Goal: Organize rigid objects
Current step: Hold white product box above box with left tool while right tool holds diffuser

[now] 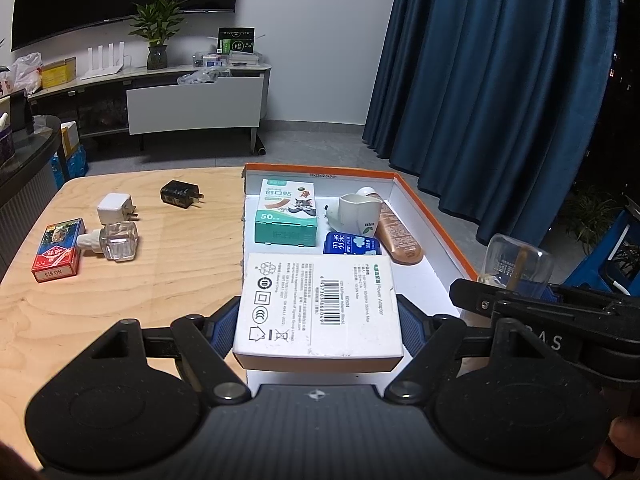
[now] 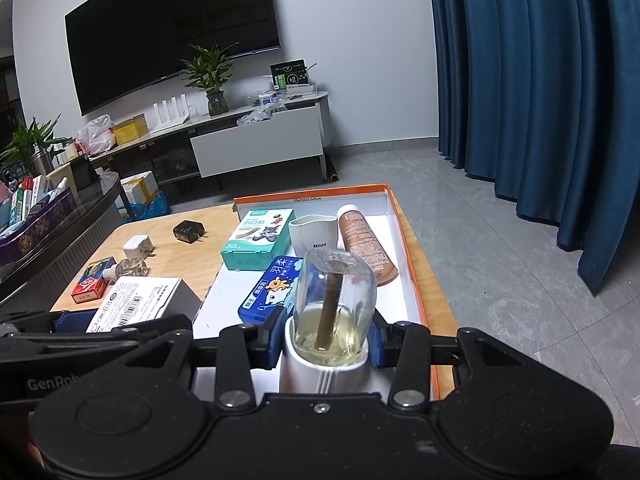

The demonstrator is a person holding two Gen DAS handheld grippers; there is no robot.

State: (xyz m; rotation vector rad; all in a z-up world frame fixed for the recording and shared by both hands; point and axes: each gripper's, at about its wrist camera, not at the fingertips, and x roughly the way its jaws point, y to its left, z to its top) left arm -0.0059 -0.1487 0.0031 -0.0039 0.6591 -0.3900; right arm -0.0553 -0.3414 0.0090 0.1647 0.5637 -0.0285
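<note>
My left gripper [image 1: 318, 320] is shut on a white power adaptor box [image 1: 318, 304], held above the near end of the orange-rimmed tray [image 1: 430, 216]. My right gripper [image 2: 326, 336] is shut on a mosquito-repellent bottle with a white base [image 2: 334, 300], held over the tray's near right part [image 2: 412, 256]; the bottle also shows in the left wrist view [image 1: 516, 262]. In the tray lie a green plaster box [image 1: 286, 212], a white cup [image 1: 358, 210], a blue tissue pack [image 1: 350, 244] and a brown tube [image 1: 398, 232].
On the wooden table [image 1: 120, 300] left of the tray lie a black charger [image 1: 180, 194], a white charger [image 1: 114, 208], a clear glass bottle [image 1: 114, 240] and a red card box [image 1: 56, 256]. Blue curtains hang at the right. A TV cabinet stands behind.
</note>
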